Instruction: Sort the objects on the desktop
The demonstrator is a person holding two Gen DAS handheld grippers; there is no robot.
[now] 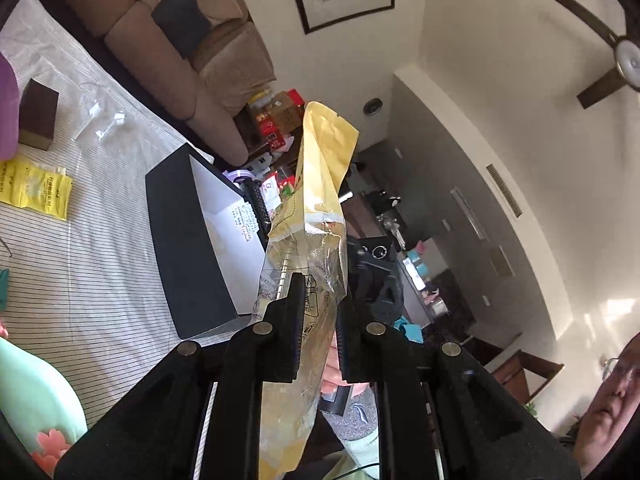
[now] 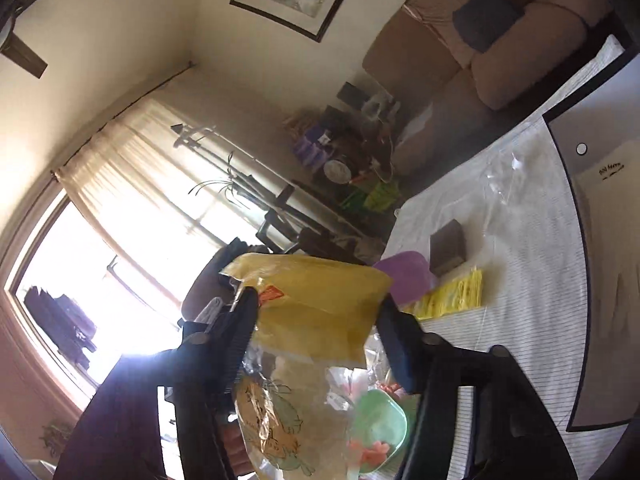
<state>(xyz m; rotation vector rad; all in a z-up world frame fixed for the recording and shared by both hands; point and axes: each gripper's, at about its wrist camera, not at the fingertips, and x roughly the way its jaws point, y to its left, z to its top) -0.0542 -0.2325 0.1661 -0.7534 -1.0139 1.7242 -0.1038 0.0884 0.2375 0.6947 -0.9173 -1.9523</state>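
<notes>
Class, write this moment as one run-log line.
left gripper: shut on yellow pouch | right gripper: astride pouch top | black box: open on table

Yellow-and-clear pouch, black box, white pinstriped tablecloth, brown block, purple lid.

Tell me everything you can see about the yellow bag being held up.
The yellow bag is a crinkly plastic pouch, opaque yellow toward one end and clear toward the other, with printed markings. It is lifted off the striped tablecloth, standing roughly upright in the left wrist view. The left claw is shut on its clear part. The right claw straddles its yellow end, fingers at both edges.
</notes>
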